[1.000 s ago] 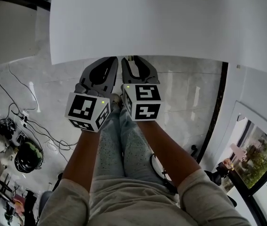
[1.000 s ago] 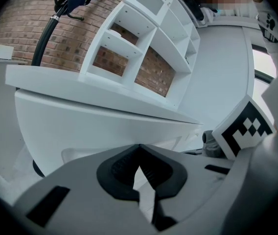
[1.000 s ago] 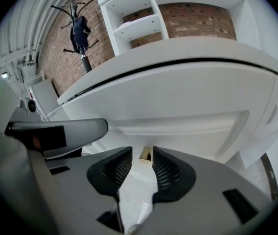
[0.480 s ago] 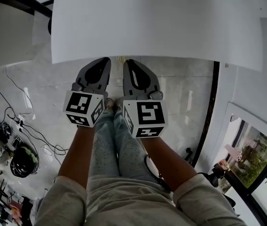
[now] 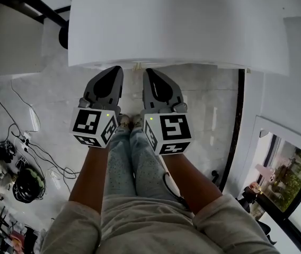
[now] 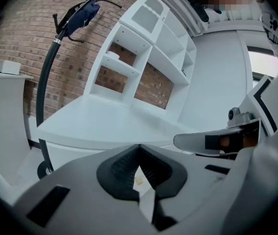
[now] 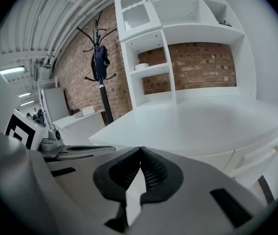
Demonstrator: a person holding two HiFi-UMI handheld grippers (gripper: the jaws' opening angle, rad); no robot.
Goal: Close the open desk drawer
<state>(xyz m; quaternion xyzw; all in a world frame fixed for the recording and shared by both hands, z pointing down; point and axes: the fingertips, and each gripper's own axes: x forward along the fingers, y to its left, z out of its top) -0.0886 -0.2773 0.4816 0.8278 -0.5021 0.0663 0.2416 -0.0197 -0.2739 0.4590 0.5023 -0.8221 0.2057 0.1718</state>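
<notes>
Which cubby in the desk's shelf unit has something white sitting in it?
The narrow left-column cubby directly under the arched-panel door: a flat white dish sits on its shelf. The lower cubby and the wide bay look bare.

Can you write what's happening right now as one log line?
left tool: shut, empty | right tool: jaws just closed, nothing between | desk: ahead of both tools

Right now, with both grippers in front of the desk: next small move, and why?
Probably ease both back from the desk. Its drawer front looks flush, the left gripper is shut, and the right gripper has just closed on nothing, so nothing seems left to push.
</notes>
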